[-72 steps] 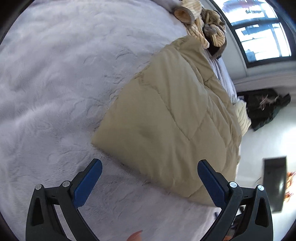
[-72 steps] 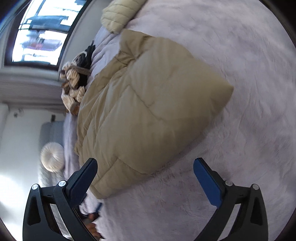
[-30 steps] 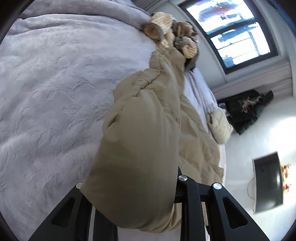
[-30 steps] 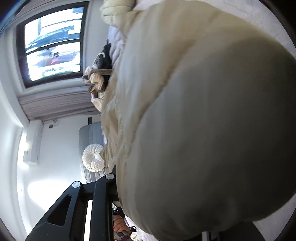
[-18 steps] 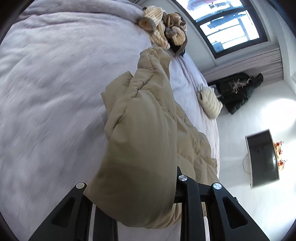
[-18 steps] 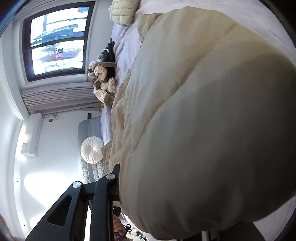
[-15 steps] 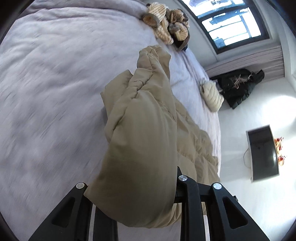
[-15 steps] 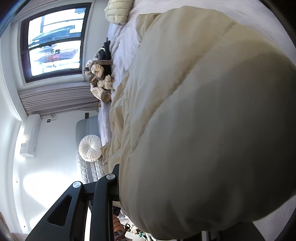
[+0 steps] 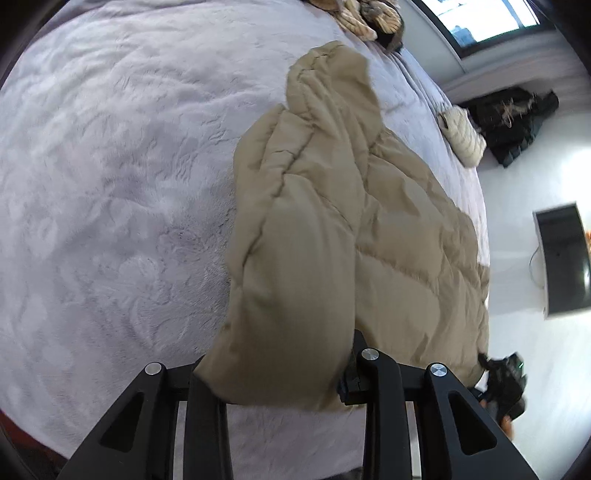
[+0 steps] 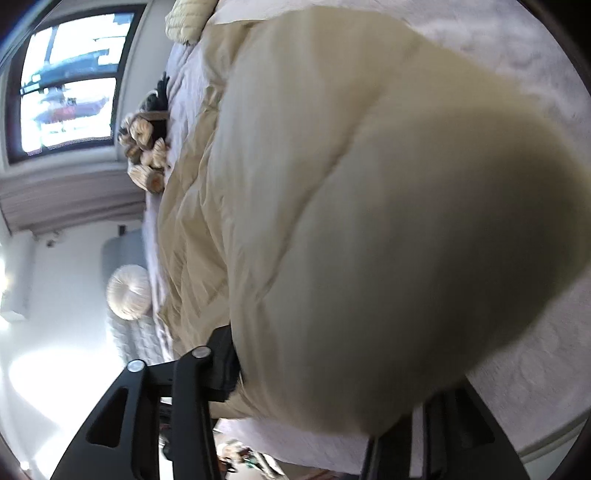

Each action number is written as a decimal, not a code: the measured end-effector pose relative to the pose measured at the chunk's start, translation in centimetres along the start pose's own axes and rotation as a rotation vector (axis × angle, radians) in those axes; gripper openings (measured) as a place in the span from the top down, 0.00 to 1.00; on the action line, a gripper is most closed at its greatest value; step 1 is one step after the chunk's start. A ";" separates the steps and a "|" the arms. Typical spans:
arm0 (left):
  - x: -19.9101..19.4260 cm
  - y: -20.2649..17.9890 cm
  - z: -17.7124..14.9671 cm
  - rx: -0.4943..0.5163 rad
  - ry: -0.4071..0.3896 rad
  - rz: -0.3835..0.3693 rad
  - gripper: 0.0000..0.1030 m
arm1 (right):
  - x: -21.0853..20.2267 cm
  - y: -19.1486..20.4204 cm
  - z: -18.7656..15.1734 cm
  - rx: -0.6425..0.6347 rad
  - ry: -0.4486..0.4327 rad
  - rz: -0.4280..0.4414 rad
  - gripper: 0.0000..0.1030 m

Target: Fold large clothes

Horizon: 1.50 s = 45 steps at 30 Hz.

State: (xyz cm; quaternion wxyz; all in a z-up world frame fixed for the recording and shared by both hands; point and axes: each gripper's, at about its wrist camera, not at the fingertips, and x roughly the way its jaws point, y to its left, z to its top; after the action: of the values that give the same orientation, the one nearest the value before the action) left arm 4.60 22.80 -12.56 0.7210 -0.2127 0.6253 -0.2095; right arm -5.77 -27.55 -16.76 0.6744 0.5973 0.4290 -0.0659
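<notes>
A tan quilted jacket [image 9: 388,229] lies on the lilac bed cover [image 9: 110,184], with its near edge lifted and doubled over its own body. My left gripper [image 9: 277,369] holds a thick fold of that edge; its jaws are just starting to open and the pads still press the fabric. In the right wrist view the jacket [image 10: 369,184] bulges close to the lens and fills most of the picture. My right gripper [image 10: 325,387] has its jaws opening wide, with the puffy fold still lying loosely between them. Its right finger is mostly hidden under the fabric.
A heap of knitted clothes [image 9: 362,18] lies at the far end of the bed near the window [image 10: 66,92]. A cream padded item [image 9: 463,142] sits at the bed's edge, with a black coat [image 9: 517,114] beyond it. A dark screen [image 9: 565,258] and a round white cushion [image 10: 129,291] stand beside the bed.
Both grippers closed on the jacket's near edge, lifted it and carried it across over the jacket's body. The right gripper's fingers now stand visibly wider apart.
</notes>
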 end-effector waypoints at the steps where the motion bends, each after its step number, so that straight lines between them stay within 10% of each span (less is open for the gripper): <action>1: -0.5 -0.3 0.0 0.019 0.006 0.010 0.69 | -0.3 0.3 -0.3 -0.012 0.006 -0.027 0.46; 12: -4.6 -1.9 -0.8 0.116 0.019 0.134 0.69 | -3.6 1.8 -4.2 -0.159 0.119 -0.092 0.38; 16: -6.4 -2.0 -1.1 0.128 -0.042 0.170 0.19 | -2.4 6.3 -6.5 -0.272 0.168 -0.074 0.38; 24: -5.7 -0.8 2.1 0.126 -0.087 0.178 0.19 | 3.7 12.3 -8.5 -0.420 0.199 -0.202 0.38; 36: 2.9 4.3 11.6 0.036 0.113 -0.167 0.19 | 7.9 16.9 -10.2 -0.685 0.116 -0.435 0.40; 39: 5.3 4.9 12.3 0.045 0.185 -0.240 0.19 | 9.1 16.5 -9.3 -0.676 0.096 -0.458 0.82; 45: 8.9 4.1 12.2 0.085 0.277 -0.351 0.19 | 12.1 14.5 -7.8 -0.648 0.113 -0.483 0.88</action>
State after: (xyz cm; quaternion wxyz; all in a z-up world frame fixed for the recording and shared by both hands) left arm 17.99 21.61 -20.58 0.5891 -0.2568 0.6624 -0.3851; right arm 6.61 -11.64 -13.23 0.7681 0.2387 0.5920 -0.0510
